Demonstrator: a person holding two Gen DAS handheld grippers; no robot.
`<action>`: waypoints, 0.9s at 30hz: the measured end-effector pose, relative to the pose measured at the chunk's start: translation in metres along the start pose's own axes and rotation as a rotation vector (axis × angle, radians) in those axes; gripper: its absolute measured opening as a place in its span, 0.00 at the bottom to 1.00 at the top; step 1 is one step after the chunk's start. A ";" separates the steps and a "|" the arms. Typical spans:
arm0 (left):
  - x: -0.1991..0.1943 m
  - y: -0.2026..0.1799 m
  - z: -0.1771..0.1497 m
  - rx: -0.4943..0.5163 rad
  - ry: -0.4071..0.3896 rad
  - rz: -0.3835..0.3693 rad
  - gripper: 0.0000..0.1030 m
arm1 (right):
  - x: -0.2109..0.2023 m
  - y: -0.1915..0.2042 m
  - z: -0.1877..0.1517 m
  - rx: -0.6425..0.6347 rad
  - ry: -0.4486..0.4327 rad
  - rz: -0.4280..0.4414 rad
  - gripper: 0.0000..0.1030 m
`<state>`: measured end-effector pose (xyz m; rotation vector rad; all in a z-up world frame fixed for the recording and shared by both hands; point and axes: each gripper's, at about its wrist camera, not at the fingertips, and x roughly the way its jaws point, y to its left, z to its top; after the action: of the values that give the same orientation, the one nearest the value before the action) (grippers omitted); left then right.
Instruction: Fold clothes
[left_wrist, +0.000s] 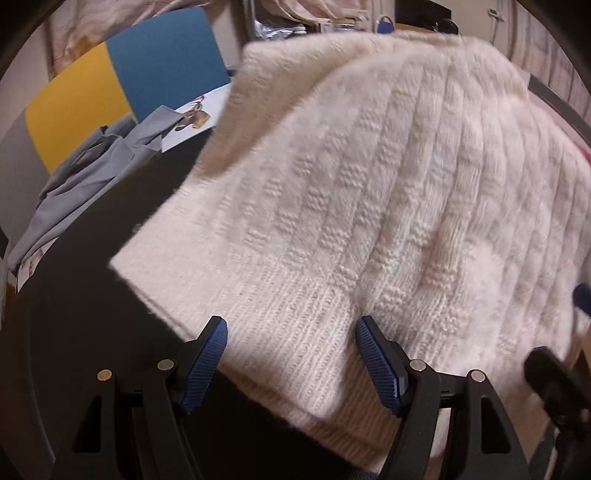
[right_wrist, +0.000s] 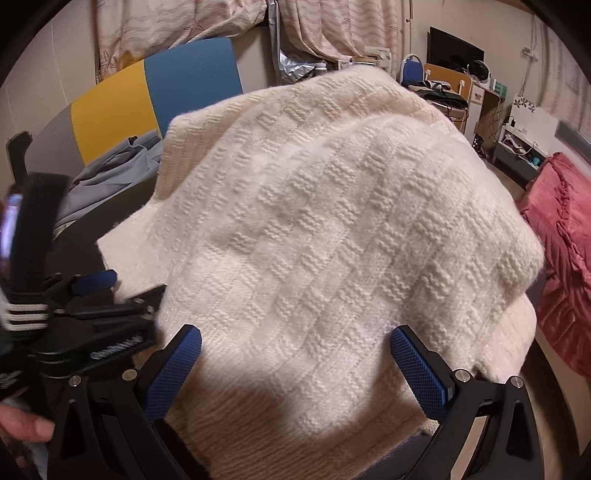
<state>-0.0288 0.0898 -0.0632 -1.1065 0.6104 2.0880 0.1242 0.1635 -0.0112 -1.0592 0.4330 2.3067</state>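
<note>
Cream sweater lies folded on dark table. Left gripper and right gripper gape above hem, gripping nothing, likely poised to pinch it.

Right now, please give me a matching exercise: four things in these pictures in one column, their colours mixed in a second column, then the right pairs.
Things:
1. knitted sweater
2. crumpled garment
3. ruffled blanket
4. gripper pads

Colours:
A. dark blue
B. cream white
C. pink-red
D. grey-blue

Pairs: 1-B, 2-D, 3-C, 4-A
</note>
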 end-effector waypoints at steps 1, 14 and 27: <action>-0.001 0.000 -0.002 -0.012 -0.008 -0.017 0.73 | 0.000 0.000 0.000 -0.003 -0.002 0.000 1.00; 0.004 0.012 -0.029 -0.129 0.012 -0.038 1.00 | -0.006 0.004 0.002 -0.016 -0.006 -0.003 1.00; 0.020 0.012 -0.050 0.006 -0.039 -0.025 0.45 | 0.001 0.009 0.005 -0.017 0.007 -0.006 1.00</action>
<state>-0.0200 0.0554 -0.1057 -1.0628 0.5811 2.0804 0.1153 0.1595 -0.0083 -1.0754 0.4132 2.3056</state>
